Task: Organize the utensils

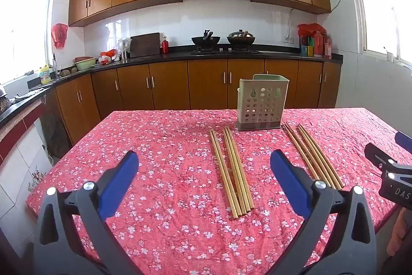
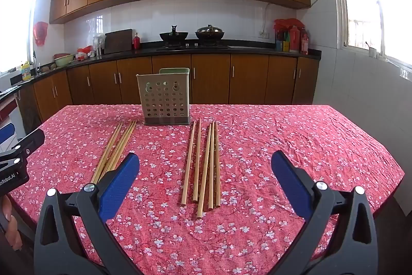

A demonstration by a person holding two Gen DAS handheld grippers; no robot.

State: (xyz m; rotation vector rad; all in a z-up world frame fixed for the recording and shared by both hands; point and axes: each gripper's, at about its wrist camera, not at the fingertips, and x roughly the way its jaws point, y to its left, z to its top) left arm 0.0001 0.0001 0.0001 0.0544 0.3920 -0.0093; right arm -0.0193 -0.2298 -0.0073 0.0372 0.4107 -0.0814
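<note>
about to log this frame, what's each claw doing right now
Left claw: open, holding nothing, above the tablecloth.
Right claw: open, holding nothing, above the right group of chopsticks.

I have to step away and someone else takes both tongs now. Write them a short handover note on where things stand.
Left tongs: open, empty, above the near table edge.
Right tongs: open, empty, likewise held above the table.
The perforated utensil holder stands upright at the far side of the floral tablecloth; no chopsticks show above its rim.
Left bundle of chopsticks lies flat in front of the holder, toward its left.
Right bundle of chopsticks lies flat in front of the holder, toward its right.
Done: nothing yet.
Left: pick up both bundles and stand them in the holder.
</note>
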